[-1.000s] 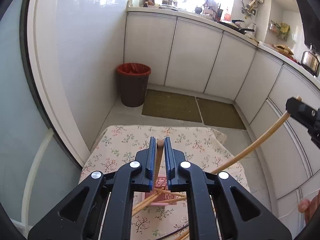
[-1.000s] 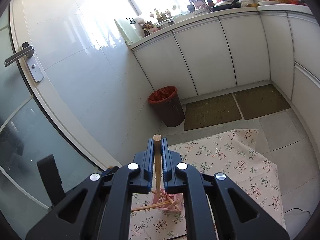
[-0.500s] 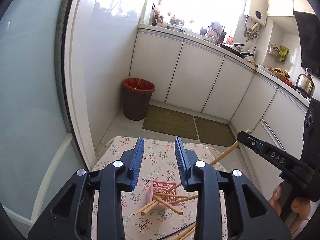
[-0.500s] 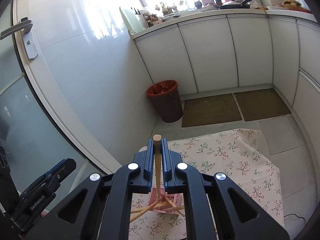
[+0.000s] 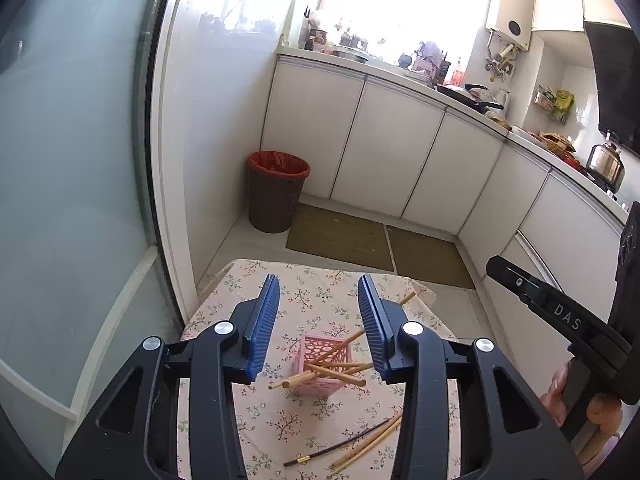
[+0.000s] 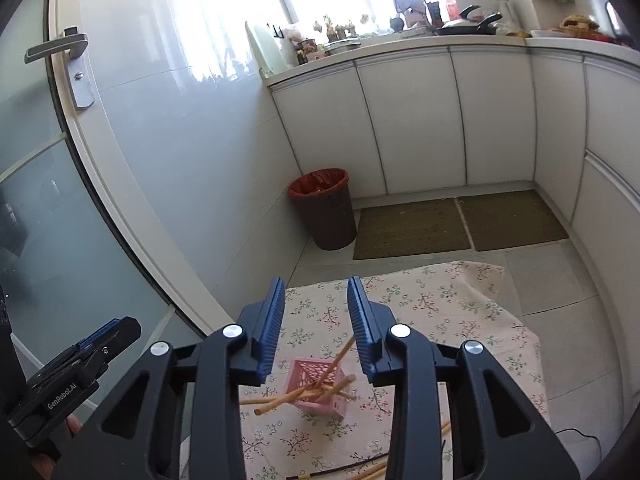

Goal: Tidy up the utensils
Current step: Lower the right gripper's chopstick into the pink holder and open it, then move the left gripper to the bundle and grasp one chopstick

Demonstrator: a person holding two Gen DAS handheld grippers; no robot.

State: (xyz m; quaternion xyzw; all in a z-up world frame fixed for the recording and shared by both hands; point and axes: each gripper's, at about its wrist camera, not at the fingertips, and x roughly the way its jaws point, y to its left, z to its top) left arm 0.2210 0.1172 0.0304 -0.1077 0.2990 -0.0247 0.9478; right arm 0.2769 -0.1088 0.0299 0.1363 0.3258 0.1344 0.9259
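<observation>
A pink perforated holder [image 5: 325,364] [image 6: 318,384] stands on the floral tablecloth [image 5: 320,292] with several wooden chopsticks [image 5: 332,354] [image 6: 320,388] leaning in it. My left gripper [image 5: 318,308] is open and empty, high above the holder. My right gripper [image 6: 316,308] is open and empty above the holder; it shows in the left wrist view [image 5: 560,320]. More chopsticks, one dark [image 5: 344,442], lie on the cloth near the front [image 6: 360,468].
A brown bin with a red liner [image 5: 276,192] [image 6: 324,208] stands on the floor by the wall. White cabinets [image 5: 400,160] and two mats [image 5: 344,236] lie beyond the table. A glass door [image 6: 60,200] is at the left.
My right gripper has opened and let go of its chopstick, which now leans in the holder. My left gripper opened half a second earlier and has spread wider and risen.
</observation>
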